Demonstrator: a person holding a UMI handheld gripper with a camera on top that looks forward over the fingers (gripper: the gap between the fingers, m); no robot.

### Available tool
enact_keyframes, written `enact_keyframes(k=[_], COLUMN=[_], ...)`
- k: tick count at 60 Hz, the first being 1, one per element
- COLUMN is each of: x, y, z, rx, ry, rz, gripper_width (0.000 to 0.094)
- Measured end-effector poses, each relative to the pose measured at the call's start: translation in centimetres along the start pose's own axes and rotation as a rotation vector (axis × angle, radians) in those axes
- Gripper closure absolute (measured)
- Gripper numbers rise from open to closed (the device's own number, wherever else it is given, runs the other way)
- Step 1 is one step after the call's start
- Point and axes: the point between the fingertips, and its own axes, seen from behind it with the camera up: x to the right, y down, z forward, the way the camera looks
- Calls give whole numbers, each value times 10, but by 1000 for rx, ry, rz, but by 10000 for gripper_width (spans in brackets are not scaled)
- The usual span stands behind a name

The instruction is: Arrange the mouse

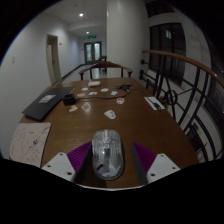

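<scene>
Mouse (pixel 107 152) sits on the table (pixel 70 125) between the gripper's (pixel 108 160) spread fingers, gaps both sides. Close off-centre and it'll probably skid sideways instead of getting grabbed.

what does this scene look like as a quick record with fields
surface: round wooden table
target: mouse, pale, lying on the table
gripper: open, mouse between the fingers, gap at each side
beyond fingers: small white object, scattered papers
table edge: laptop
setting: room with a railing beside the table
</scene>
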Motion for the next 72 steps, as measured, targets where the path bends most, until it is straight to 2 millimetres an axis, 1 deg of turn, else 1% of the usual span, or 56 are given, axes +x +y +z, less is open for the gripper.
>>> enact_keyframes(k=[1,2,5,7,14,16,18,20,22,24,26,28,31,32,33,35,38,39,40,41,44,46,47,48,50,52,54,55,57,60,68,69,72], x=[2,5,13,14,16,16,17,13,0,-19,-46,-73,-119,-133,-153,-188,-239,-253,-266,-278,-304,-315,-319,-323,-329,-329,-327,-327,-328,-332,-332,-332,-333], y=[-1,-2,-3,-2,-2,0,-2,-16,-35,-53,-68,-83,-97,-102,-107,-107,-97,-87,-84,-76,-51,-33,-19,-12,2,15,26,31,28,29,29,29,28], z=[2,3,5,5,3,-3,-15,-33,-52,-71,-91,-108,-130,-132,-138,-142,-138,-132,-124,-119,-103,-90,-86,-76,-64,-54,-46,-51,-47,-44,-43,-43,-43], rx=[9,16,29,23,7,-18,-32,-1,52,98,136,170,197,204,206,210,188,175,157,139,84,48,37,24,-3,-35,-60,-58,-35,-35,-26,-26,-29], ry=[8,18,53,53,79,102,134,159,156,133,113,94,58,37,21,-22,-86,-104,-119,-130,-141,-148,-155,-160,-168,-164,-155,-158,-176,-200,-228,-230,-230], rz=[4,9,33,51,89,97,96,80,70,71,66,44,16,8,-3,-22,-53,-69,-85,-103,-148,-161,-167,-175,-190,-202,-203,-201,-165,-126,-122,-120,-110], gripper_width=[197,297,420,439,549,567,568,568,570,568,568,567,571,569,570,571,570,572,572,570,571,570,571,569,569,570,563,565,570,571,569,551,448])
